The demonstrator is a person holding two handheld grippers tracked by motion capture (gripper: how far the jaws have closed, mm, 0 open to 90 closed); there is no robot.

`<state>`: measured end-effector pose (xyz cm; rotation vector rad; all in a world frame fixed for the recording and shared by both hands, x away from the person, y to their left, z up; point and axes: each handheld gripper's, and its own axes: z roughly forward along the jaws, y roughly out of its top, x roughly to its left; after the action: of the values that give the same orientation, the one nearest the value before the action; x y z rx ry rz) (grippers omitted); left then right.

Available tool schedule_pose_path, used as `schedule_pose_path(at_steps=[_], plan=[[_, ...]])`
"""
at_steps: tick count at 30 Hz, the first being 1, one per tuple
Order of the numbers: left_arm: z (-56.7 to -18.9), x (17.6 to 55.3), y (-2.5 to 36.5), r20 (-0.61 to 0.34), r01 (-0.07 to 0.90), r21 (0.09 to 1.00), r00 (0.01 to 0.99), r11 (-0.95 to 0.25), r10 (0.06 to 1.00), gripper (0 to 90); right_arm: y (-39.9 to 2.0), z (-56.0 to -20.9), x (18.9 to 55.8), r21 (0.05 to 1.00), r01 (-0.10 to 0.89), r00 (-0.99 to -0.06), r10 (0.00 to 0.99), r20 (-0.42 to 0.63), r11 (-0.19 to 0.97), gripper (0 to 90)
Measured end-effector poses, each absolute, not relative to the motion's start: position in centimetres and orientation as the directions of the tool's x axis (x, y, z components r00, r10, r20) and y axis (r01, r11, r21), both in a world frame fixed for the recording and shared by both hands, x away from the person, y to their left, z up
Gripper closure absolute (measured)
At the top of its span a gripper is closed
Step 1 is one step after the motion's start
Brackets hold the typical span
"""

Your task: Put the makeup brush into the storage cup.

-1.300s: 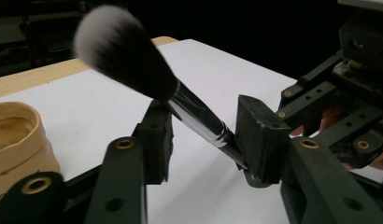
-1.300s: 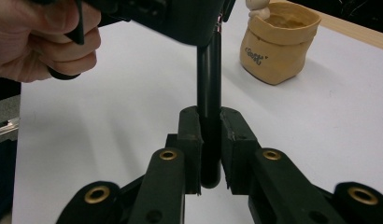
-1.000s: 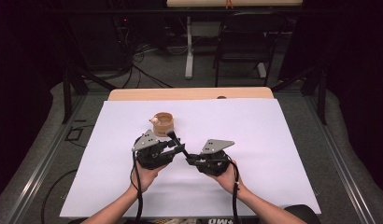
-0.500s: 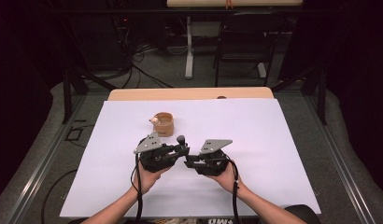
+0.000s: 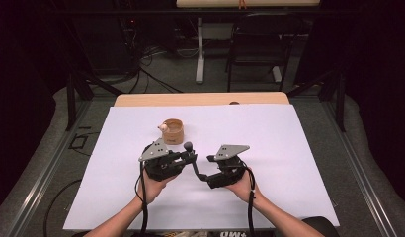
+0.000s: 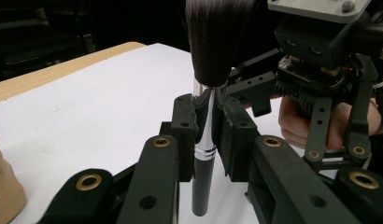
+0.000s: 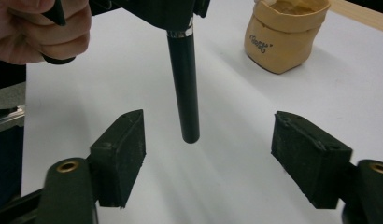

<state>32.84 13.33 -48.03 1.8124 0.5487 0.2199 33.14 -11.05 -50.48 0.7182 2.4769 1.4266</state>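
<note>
Makeup brush (image 6: pixel 204 121) — upright above the white surface (image 5: pixel 289 148), clamped at its ferrule by left gripper (image 6: pixel 206 116). Right gripper (image 7: pixel 206 154) — jaws just opening, wide apart, touching nothing; handle end between them.

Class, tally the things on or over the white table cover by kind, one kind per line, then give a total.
Makeup brushes: 1, the brush, clamped upright in the left tongs.
Tan pouches: 1, the pouch, standing on the white cover.
Hand-held tongs: 2, the left tongs and the right tongs, whose jaws have just been opening, pads clear of the brush handle.
Total: 4
</note>
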Motion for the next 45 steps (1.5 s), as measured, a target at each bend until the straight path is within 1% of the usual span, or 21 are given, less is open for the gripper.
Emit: schedule_pose_path(at_steps=[7,12,19,27,36,45], plan=[[-48.0,32.9,13.6,-0.116,0.252,0.941,0.869,-0.227,0.481,77.9,-11.7,-50.2,33.0,0.858,0.291,-0.864,0.502,0.045,0.424,15.1],[-48.0,33.0,14.0,-0.106,0.249,0.939,0.864,-0.236,0.492,77.9,-12.2,-49.9,32.9,0.860,0.290,-0.864,0.502,0.046,0.420,13.7],[-47.9,33.0,14.3,-0.095,0.246,0.937,0.863,-0.247,0.496,77.9,-13.1,-49.4,32.5,0.869,0.255,-0.871,0.490,0.016,0.425,9.7],[-48.0,33.0,14.8,-0.084,0.242,0.937,0.856,-0.251,0.509,77.9,-14.6,-49.2,32.5,0.872,0.250,-0.872,0.490,0.013,0.422,4.7],[-48.0,33.0,15.1,-0.083,0.244,0.936,0.853,-0.253,0.516,77.9,-16.3,-48.9,32.2,0.890,0.219,-0.864,0.503,-0.013,0.400,2.2],[-47.9,33.1,15.5,-0.073,0.241,0.936,0.848,-0.258,0.525,77.9,-17.8,-49.0,31.9,0.899,0.215,-0.856,0.517,-0.015,0.383,1.8]])
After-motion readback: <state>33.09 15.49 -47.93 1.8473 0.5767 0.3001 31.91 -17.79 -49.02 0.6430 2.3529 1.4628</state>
